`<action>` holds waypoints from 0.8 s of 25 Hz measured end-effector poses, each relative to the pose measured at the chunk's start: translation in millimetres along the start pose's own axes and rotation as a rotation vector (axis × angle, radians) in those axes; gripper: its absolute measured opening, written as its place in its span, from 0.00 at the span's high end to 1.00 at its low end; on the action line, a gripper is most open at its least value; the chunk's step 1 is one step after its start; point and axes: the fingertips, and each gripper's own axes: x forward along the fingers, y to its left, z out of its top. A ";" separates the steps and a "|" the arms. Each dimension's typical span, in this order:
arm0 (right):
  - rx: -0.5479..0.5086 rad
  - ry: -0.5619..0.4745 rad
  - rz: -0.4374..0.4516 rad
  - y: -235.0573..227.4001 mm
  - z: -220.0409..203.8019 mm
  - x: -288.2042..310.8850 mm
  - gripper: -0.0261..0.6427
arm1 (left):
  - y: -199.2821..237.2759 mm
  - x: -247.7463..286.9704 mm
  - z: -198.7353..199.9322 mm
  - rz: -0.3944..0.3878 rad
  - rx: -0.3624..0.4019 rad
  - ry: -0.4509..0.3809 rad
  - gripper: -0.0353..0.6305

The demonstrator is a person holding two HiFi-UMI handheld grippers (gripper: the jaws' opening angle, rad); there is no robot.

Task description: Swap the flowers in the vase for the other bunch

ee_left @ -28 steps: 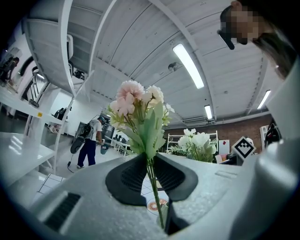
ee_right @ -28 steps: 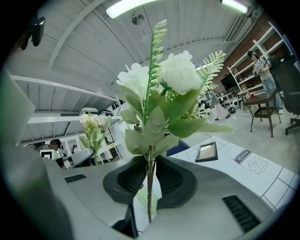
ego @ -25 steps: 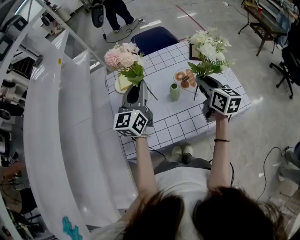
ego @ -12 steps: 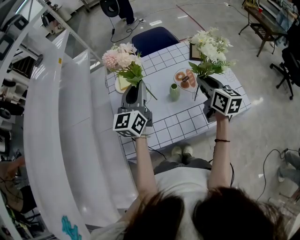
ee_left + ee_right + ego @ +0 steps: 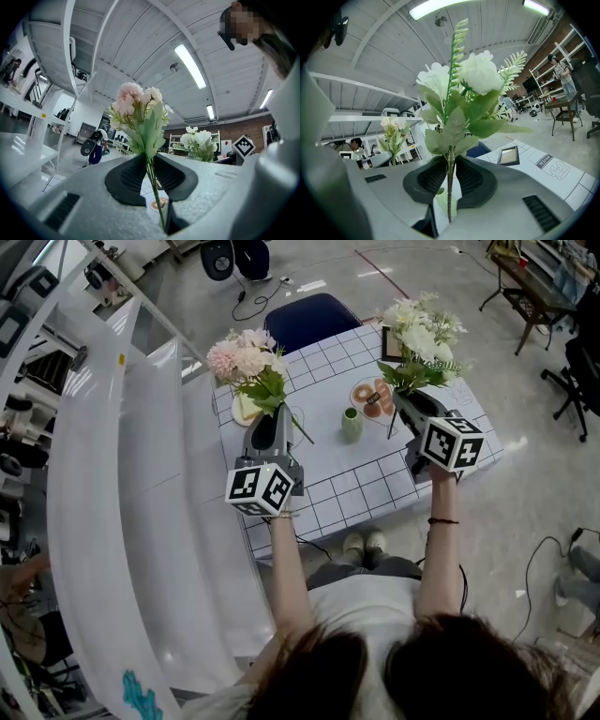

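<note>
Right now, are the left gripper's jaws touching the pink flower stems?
Touching. The left gripper view shows the left gripper pinching the stems of the pink flowers between its jaws.

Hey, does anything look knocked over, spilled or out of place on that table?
Nothing is spilled or tipped. The only oddity: the green vase stands upright on the table with no flowers, because both bunches are held up: the pink bunch clamped in the left gripper, the white bunch in the right gripper.

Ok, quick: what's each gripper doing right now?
Left gripper: closed on the pink bunch, by its stems.
Right gripper: closed on the white bunch, by its stems.
</note>
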 end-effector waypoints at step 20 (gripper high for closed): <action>-0.088 -0.141 0.063 41.6 25.7 34.8 0.87 | 22.9 -9.6 -2.6 0.012 -0.004 0.009 0.87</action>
